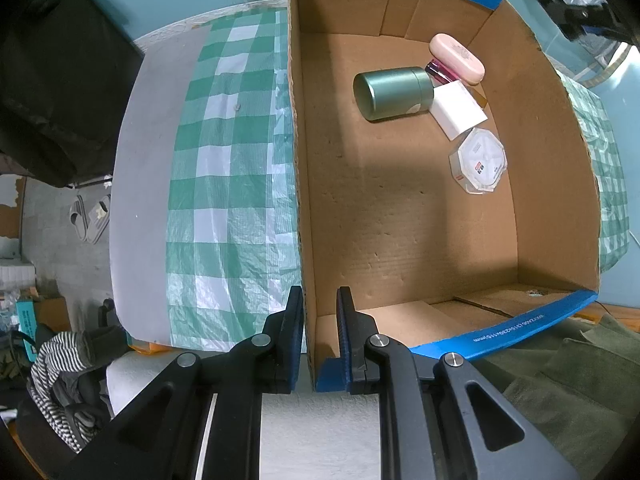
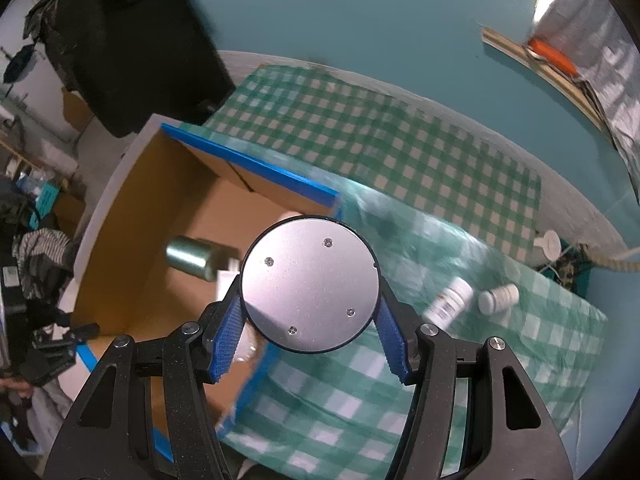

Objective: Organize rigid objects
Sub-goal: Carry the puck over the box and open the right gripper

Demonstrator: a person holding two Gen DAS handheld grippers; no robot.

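Observation:
My left gripper (image 1: 318, 300) is shut on the near left wall of a cardboard box (image 1: 298, 184) with blue-taped rims. Inside the box lie a green metal canister (image 1: 394, 94), a pink case (image 1: 457, 58), a white box (image 1: 458, 110), a magenta tube (image 1: 440, 72) and an octagonal white container (image 1: 479, 160). My right gripper (image 2: 310, 304) is shut on a round silver disc-shaped object (image 2: 309, 285), held above the box's right edge (image 2: 248, 164). The green canister (image 2: 192, 258) shows below it. Two white pill bottles (image 2: 450, 300) (image 2: 498, 298) lie on the checkered cloth.
A green-and-white checkered cloth (image 2: 400, 152) covers the table. A small white round lid (image 2: 550, 243) sits at the table's right edge. Dark clothing (image 1: 60, 80) hangs to the left. Sandals (image 1: 90, 218) lie on the floor. Green fabric (image 1: 568, 376) lies near the box's front.

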